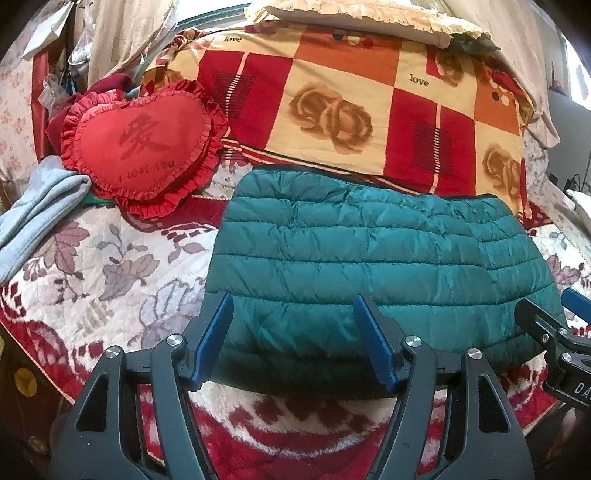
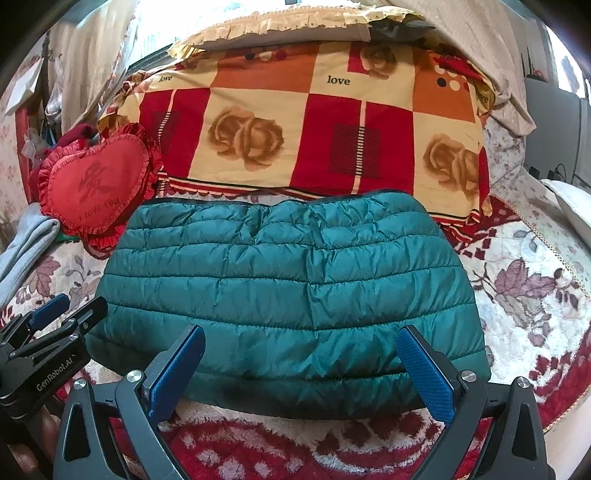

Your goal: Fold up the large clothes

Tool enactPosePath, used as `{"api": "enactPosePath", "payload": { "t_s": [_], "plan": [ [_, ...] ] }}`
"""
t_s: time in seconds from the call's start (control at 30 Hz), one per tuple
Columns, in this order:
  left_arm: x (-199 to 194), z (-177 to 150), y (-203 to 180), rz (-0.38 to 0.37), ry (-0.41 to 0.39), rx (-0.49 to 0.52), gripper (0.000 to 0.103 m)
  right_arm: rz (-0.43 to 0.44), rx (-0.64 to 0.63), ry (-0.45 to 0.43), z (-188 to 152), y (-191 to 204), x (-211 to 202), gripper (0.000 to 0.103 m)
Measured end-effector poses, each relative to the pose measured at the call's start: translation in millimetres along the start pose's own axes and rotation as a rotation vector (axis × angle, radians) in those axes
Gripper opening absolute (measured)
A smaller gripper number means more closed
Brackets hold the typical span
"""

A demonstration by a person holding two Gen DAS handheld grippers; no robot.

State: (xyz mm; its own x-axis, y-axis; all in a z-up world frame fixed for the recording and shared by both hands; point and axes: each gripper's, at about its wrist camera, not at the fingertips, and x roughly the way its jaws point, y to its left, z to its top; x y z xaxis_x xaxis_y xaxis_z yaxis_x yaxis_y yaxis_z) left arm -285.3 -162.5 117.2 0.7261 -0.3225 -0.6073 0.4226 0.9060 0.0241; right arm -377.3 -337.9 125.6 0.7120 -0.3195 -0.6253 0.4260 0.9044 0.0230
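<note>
A teal quilted puffer jacket [image 1: 369, 266] lies folded into a wide rectangle on the floral bed blanket [image 1: 110, 266]; it also shows in the right wrist view [image 2: 288, 288]. My left gripper [image 1: 295, 343] is open and empty, its blue pads just over the jacket's near edge toward its left end. My right gripper [image 2: 301, 373] is open and empty over the near edge, toward the right. Each gripper shows at the edge of the other's view: the right gripper [image 1: 554, 325] and the left gripper [image 2: 62, 314].
A red heart cushion [image 1: 144, 147] lies at the back left beside a grey folded garment [image 1: 33, 218]. A folded red-and-cream rose quilt [image 1: 351, 99] lies behind the jacket, with a frilled pillow [image 1: 351, 18] on top.
</note>
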Motion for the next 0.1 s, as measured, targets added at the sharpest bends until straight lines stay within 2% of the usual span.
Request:
{"api": "enactPosePath", "payload": {
  "t_s": [0.1],
  "plan": [
    [4.0, 1.6, 3.9, -0.021, 0.014, -0.008, 0.068, 0.0, -0.004, 0.003, 1.2, -1.9, 2.2, 0.102]
  ]
}}
